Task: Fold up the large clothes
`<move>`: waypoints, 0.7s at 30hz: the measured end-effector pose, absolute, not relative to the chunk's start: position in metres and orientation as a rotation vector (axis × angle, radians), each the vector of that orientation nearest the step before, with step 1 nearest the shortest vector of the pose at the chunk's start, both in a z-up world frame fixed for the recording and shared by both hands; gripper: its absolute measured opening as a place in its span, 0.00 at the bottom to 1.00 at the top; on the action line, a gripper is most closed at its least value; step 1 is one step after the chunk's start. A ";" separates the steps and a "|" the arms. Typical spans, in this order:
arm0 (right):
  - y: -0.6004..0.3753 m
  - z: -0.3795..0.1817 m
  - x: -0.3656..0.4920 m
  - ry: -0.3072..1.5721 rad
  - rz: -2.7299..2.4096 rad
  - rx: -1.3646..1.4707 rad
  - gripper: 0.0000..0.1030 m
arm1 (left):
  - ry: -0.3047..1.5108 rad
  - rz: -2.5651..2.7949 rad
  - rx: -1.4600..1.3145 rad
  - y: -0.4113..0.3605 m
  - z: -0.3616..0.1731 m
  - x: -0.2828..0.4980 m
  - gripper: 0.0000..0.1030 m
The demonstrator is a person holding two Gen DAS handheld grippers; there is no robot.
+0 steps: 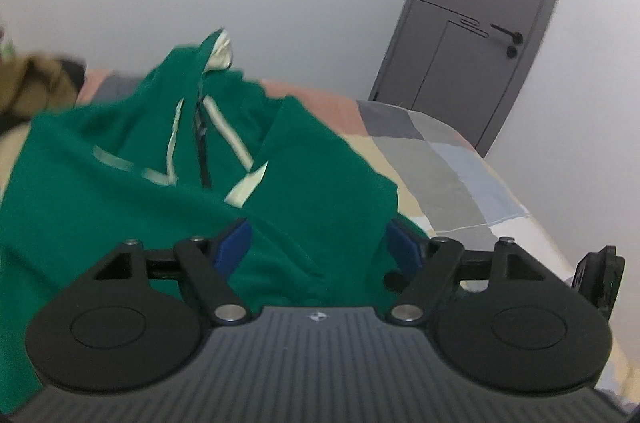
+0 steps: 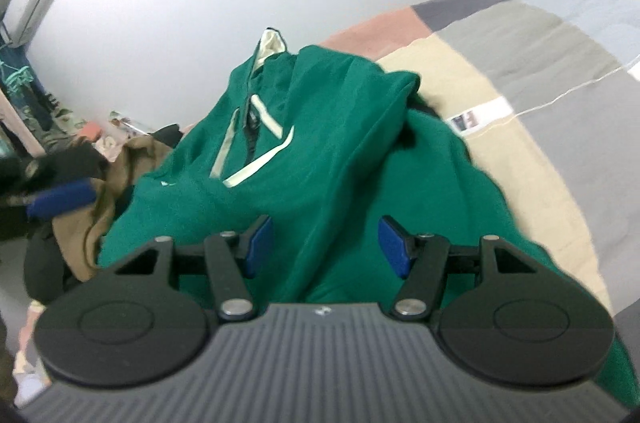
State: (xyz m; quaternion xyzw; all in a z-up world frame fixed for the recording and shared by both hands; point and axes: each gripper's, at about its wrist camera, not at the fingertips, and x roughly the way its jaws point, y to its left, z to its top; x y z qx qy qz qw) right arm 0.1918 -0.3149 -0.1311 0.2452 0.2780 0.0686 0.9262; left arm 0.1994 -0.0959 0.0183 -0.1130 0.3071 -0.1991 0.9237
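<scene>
A large green garment (image 1: 132, 183) with pale stripes and a dark zip lies bunched on the bed; it also shows in the right wrist view (image 2: 320, 151). My left gripper (image 1: 318, 247) is open, its blue pads (image 1: 234, 247) on either side of a green fold that runs between them. My right gripper (image 2: 326, 243) is open too, with green cloth passing between its blue pads (image 2: 394, 245). The other gripper's blue pad (image 2: 62, 201) shows blurred at the far left of the right wrist view.
The bed has a patchwork cover (image 1: 448, 159) in grey, beige and pink, also seen in the right wrist view (image 2: 520, 63). A brown garment (image 2: 100, 191) and dark clothes lie at the garment's left. A grey door (image 1: 480, 35) stands beyond the bed.
</scene>
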 end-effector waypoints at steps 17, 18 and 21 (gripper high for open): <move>-0.263 -0.127 0.191 0.542 0.274 0.353 0.60 | 0.676 -0.123 -0.667 0.059 -0.099 0.216 0.76; -0.261 -0.128 0.192 0.547 0.280 0.345 0.60 | 0.669 -0.124 -0.686 0.062 -0.103 0.221 0.75; -0.252 -0.131 0.196 0.549 0.283 0.314 0.60 | 0.649 -0.120 -0.720 0.067 -0.110 0.232 0.75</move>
